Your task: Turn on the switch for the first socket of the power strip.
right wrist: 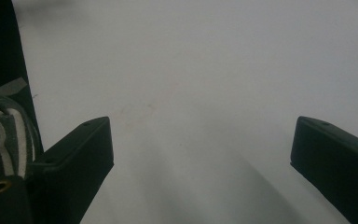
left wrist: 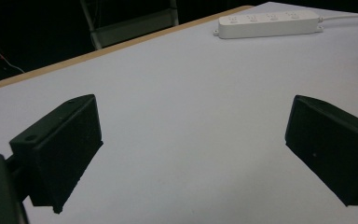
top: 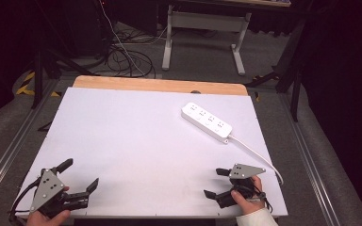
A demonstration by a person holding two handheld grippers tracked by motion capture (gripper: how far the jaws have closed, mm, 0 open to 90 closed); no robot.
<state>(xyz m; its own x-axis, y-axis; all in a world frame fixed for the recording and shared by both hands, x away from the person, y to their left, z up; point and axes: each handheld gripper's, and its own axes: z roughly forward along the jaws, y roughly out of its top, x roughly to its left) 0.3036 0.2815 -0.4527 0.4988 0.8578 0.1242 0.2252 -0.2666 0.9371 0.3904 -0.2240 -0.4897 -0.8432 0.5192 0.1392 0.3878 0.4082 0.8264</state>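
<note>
While both grippers hang low at the near edge of the worktop [top: 136,141], the one thing on it — a white power strip [top: 206,122] — lies well apart from them, toward the far right corner. Its long axis runs on a diagonal in the high view, from the far left end down to the near right end, where its white cable [top: 259,157] leaves it and curves back toward the near right edge of the worktop.

In the high view the right gripper [top: 215,182] sits near the bottom right, held by the person's right hand [top: 246,194], its jaws spread wide with nothing between them; it points leftward across the worktop. The strip lies ahead of it and slightly to the left, and the cable passes just beside that hand. In the high view the left gripper [top: 81,173] rests at the bottom left corner, jaws likewise wide apart and empty, angled toward the far right; its own view looks straight across bare white surface at the power strip [left wrist: 268,23], far off near the top.

Judging by position, the right gripper is the nearer one. To take the strip across its narrow width, the jaws would likely need turning to straddle the diagonal body rather than line up along it.
</note>
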